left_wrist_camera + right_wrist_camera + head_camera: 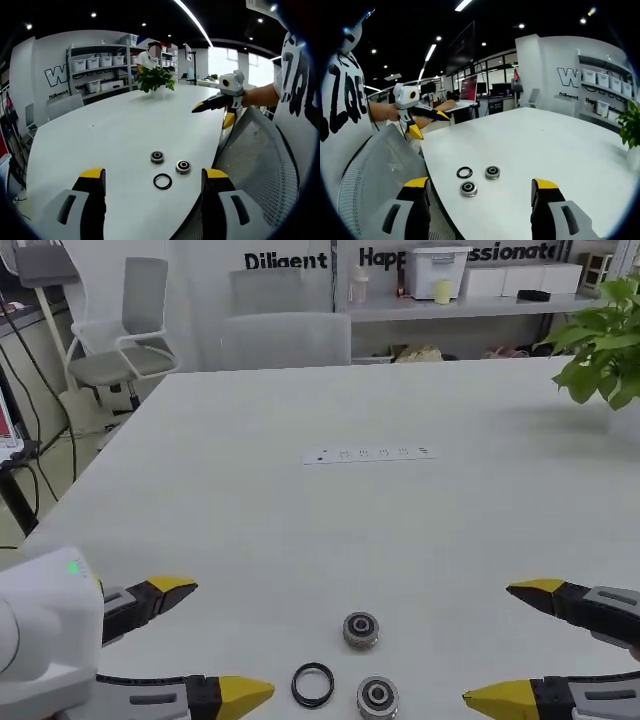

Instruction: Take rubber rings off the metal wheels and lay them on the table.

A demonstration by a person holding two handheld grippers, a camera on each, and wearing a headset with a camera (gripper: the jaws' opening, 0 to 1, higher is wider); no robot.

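Note:
Two small metal wheels (361,630) (377,696) lie flat near the table's front edge, each dark around its rim. A loose black rubber ring (313,684) lies flat just left of the nearer wheel. My left gripper (220,640) is open to the left of them and my right gripper (500,645) is open to the right; neither touches anything. In the left gripper view the ring (162,181) and both wheels (157,157) (183,167) lie ahead of the open jaws (153,174). The right gripper view has the ring (464,172) and wheels (492,172) (468,188) between its open jaws (480,183).
A flush socket panel (368,454) sits mid-table on the white table (250,520). A potted plant (605,350) stands at the far right. Office chairs (135,330) and a shelf with boxes (440,275) are beyond the far edge. A mesh chair back (255,160) is beside the near edge.

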